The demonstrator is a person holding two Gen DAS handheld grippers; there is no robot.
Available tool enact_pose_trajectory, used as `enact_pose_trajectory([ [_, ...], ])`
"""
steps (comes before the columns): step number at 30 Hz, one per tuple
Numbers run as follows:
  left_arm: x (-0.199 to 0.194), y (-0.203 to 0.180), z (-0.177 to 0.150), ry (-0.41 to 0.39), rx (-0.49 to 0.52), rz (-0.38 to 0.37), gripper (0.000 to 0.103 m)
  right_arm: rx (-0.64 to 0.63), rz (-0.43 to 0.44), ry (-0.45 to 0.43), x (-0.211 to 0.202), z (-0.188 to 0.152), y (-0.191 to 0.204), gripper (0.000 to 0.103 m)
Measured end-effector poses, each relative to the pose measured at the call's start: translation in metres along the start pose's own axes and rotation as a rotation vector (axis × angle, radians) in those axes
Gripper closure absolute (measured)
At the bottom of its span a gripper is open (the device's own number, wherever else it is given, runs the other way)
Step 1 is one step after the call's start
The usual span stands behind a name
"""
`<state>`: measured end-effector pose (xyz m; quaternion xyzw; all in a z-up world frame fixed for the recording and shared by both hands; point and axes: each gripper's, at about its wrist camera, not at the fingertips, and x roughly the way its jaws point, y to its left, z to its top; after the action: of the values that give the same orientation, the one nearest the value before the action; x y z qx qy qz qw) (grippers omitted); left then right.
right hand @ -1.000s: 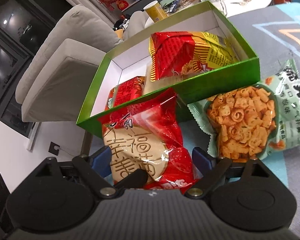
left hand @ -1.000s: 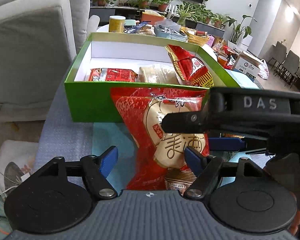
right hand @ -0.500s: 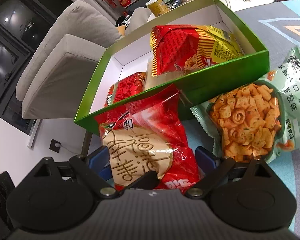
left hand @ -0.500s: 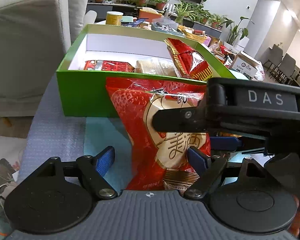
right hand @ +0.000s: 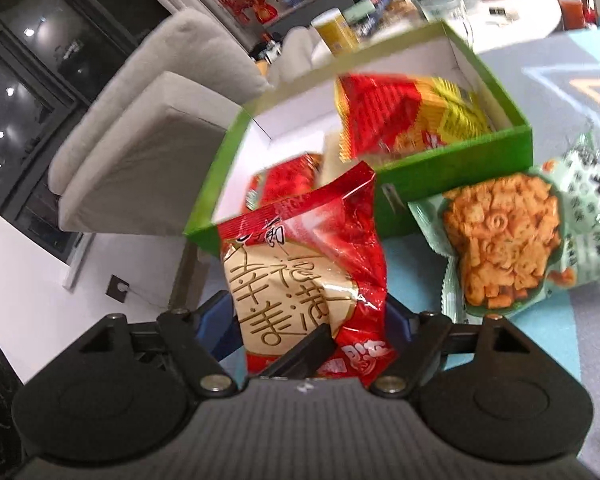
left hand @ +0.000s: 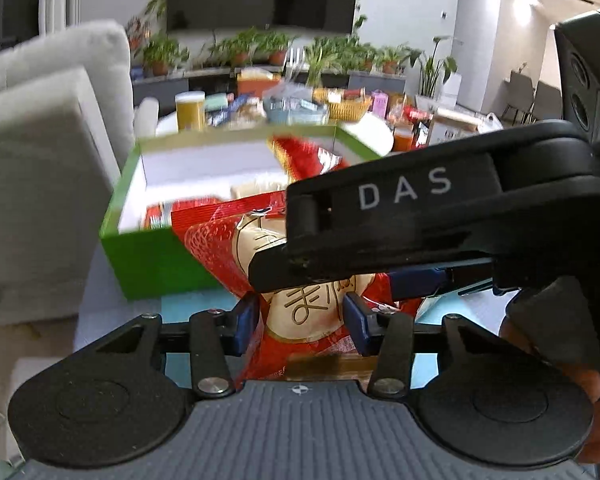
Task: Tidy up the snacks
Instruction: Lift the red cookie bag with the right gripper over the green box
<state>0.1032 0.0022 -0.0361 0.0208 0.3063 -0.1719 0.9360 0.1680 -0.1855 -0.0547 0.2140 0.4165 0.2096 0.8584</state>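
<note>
A red snack bag [left hand: 308, 312] with a round beige label is held up in front of the green box [left hand: 148, 256]. My left gripper [left hand: 300, 320] has its jaws closing, and its blue pads touch both sides of the bag's lower part. My right gripper [right hand: 306, 320] is shut on the same red snack bag [right hand: 300, 272] from the other side. Its black body [left hand: 404, 196] crosses the left wrist view. The green box [right hand: 452, 160] holds a red-and-yellow bag [right hand: 400, 116], a red packet [right hand: 284, 180] and a pale packet [right hand: 332, 160].
A green bag of orange crackers [right hand: 508, 240] lies on the blue-grey mat, right of the box. Grey sofa cushions [left hand: 40, 184] stand to the left. Behind the box is a round white table [right hand: 508, 12] crowded with a yellow can [left hand: 190, 110], baskets and jars.
Both grippers' jaws went from wide apart to closed against the red bag. Both hands rose, lifting the bag so that its top stands above the box's front wall.
</note>
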Motion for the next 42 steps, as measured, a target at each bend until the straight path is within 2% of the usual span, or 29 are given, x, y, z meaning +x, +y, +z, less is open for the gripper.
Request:
enact_pose_trajectory([
  [9,-0.038,-0.006,0.032,-0.121,0.046,0.015,0.060,-0.032,0.052,-0.105,-0.036,0.015,0.025,0.047],
  [19,-0.060,0.003,0.076,-0.227,0.082,0.065,0.060,-0.071,0.089,-0.167,-0.044,0.045,0.056,0.047],
  [28,-0.038,0.032,0.111,-0.234,0.077,0.089,0.059,0.024,0.150,-0.140,-0.015,0.080,0.060,0.047],
  [42,0.031,0.067,0.117,-0.163,0.062,0.090,0.059,0.064,0.105,-0.092,0.046,0.106,0.043,0.047],
])
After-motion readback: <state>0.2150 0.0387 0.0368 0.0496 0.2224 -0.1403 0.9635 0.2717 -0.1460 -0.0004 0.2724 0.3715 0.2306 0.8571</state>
